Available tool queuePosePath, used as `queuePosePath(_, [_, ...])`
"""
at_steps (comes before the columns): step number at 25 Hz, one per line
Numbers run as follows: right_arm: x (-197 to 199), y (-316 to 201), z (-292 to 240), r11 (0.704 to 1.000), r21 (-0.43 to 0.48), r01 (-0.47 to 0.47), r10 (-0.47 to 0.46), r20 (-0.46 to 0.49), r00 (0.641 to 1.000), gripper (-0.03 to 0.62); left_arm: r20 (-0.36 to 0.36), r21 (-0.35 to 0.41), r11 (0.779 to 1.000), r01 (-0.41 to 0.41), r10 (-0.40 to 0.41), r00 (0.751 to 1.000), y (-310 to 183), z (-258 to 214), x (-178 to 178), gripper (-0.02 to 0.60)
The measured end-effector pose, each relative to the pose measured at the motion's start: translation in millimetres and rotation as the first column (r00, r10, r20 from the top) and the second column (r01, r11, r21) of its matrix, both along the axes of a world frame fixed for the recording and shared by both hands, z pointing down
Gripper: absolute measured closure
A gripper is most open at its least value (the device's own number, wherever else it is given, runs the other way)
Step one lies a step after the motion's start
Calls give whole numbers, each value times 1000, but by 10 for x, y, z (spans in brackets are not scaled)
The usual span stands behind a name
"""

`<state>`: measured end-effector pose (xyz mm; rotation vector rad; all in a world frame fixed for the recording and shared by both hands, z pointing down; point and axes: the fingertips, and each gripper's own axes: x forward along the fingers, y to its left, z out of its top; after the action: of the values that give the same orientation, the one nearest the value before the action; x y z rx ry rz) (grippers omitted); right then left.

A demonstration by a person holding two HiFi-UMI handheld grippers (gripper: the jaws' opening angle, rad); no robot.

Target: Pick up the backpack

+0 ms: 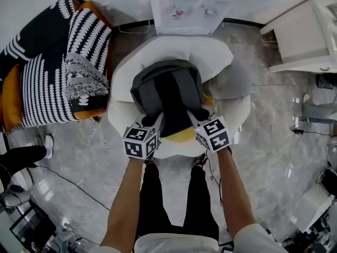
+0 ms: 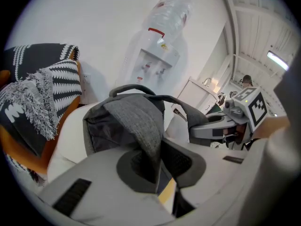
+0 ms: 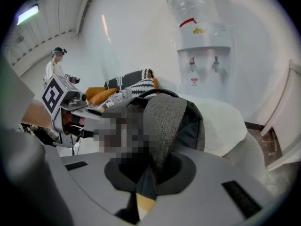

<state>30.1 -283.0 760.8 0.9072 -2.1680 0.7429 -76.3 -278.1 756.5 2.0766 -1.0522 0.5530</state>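
Observation:
A grey and black backpack [image 1: 167, 91] hangs above a white beanbag seat [image 1: 221, 57], held by both shoulder straps. My left gripper [image 1: 154, 124] is shut on the left strap [image 2: 141, 121], the grey webbing pinched between its pads. My right gripper [image 1: 196, 119] is shut on the right strap [image 3: 164, 121]. In the left gripper view the bag's body [image 2: 106, 126] and top handle [image 2: 127, 87] rise ahead of the jaws, with the right gripper [image 2: 207, 124] off to the right. The right gripper view shows the left gripper [image 3: 77, 108] at left.
A black-and-white patterned sofa [image 1: 52, 67] with orange cushions stands left of the seat. A water dispenser [image 1: 187, 4] stands against the far wall, and a white cabinet [image 1: 300, 36] at the right. My legs [image 1: 174, 204] stand close in front of the seat. Another person [image 3: 55, 67] stands far off.

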Motion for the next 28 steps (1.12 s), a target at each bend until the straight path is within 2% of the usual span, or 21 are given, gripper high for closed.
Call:
queuePosePath(15, [106,452,-391,999,-10,-33,34,22,999,560,-17,-3,1000,-19,19,1000,454,-261,150,525])
queuePosePath(22, [160,611,-589,999,-16,-36,36,22,999,560,-42,3,1000,-2,2,999,593,-449,184,525])
queuePosePath(28, [215,741,-716,999,-24,-48,48,19,999,560,-29,0,999,-39,39,999,745,-557,212,525])
